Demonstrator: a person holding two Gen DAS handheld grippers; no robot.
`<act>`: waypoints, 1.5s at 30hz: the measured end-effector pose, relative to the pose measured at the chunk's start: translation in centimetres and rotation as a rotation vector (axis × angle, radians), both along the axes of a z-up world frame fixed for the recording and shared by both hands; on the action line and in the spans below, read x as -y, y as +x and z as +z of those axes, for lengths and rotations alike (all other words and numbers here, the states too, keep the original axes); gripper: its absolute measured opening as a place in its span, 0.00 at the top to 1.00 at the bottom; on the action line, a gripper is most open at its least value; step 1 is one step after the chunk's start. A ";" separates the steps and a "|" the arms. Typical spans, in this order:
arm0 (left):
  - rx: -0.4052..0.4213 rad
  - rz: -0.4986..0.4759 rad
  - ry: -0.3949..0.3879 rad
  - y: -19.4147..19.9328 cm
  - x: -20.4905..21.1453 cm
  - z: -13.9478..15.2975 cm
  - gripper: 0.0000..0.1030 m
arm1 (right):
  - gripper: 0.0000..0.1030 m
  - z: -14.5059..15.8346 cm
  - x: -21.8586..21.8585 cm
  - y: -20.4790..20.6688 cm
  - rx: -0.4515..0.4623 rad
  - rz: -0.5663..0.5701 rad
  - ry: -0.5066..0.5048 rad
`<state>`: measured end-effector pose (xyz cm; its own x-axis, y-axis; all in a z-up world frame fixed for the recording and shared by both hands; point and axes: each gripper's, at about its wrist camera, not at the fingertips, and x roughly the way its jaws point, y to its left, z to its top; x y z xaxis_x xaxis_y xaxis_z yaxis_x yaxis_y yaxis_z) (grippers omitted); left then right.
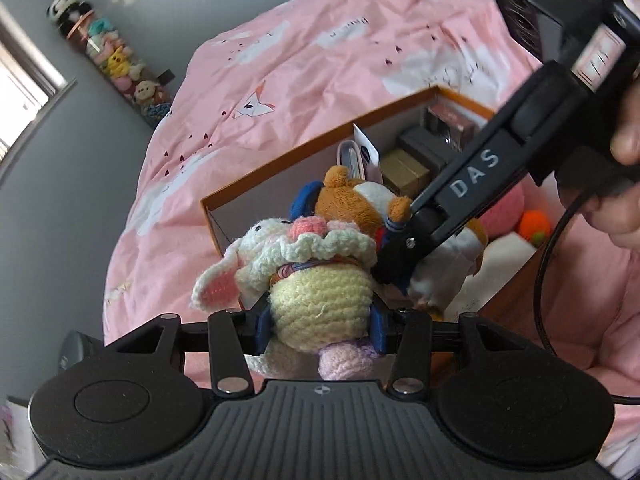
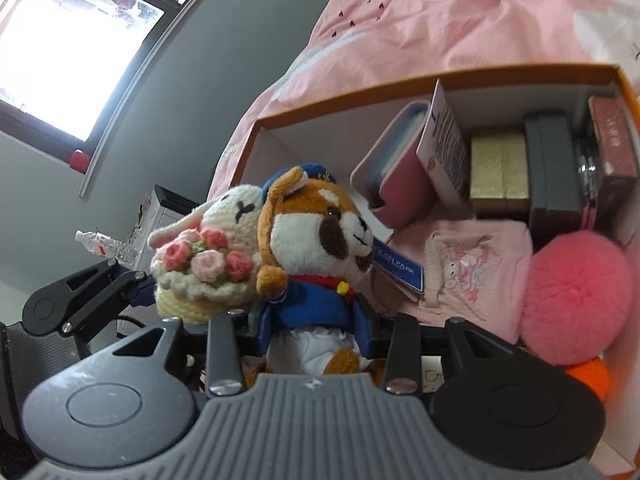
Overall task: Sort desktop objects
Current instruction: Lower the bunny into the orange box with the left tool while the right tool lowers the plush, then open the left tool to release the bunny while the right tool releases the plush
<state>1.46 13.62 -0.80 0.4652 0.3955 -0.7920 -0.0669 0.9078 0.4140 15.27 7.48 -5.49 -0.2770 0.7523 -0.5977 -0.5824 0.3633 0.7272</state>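
Note:
My left gripper (image 1: 320, 320) is shut on a crocheted white bunny (image 1: 316, 292) that carries a flower basket; it also shows in the right wrist view (image 2: 208, 256). My right gripper (image 2: 312, 332) is shut on a brown plush animal in a blue sailor suit (image 2: 316, 256), which also shows in the left wrist view (image 1: 352, 204). Both toys are held side by side, touching, above the near left end of an orange-rimmed cardboard box (image 2: 360, 98). The right gripper's body (image 1: 472, 184) reaches in from the upper right in the left wrist view.
The box holds a pink case (image 2: 396, 168), a card (image 2: 444, 148), a gold box (image 2: 498, 168), dark boxes (image 2: 554, 168), a pink cloth (image 2: 476, 264), a pink pom-pom (image 2: 576, 296) and an orange ball (image 2: 592, 376). It lies on a pink bedspread (image 1: 280, 72). A tube of plush toys (image 1: 116, 60) stands by the wall.

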 end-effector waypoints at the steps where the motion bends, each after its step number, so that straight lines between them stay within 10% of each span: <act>1: -0.014 -0.010 0.020 0.2 0.2 -0.3 0.47 | 0.58 -0.2 -0.3 0.0 -0.004 0.011 -0.002; 18: -0.038 -0.058 0.028 -1.0 0.5 -0.1 0.37 | 0.55 -2.9 -6.3 -0.3 0.122 0.230 -0.127; 30: -0.121 -0.011 0.008 0.8 -0.1 -1.8 0.77 | 0.54 -1.2 -2.1 1.0 0.133 0.183 -0.081; 45: -0.150 0.015 -0.056 2.3 -0.7 -3.5 0.76 | 0.64 -2.8 -3.2 0.9 0.077 0.189 -0.124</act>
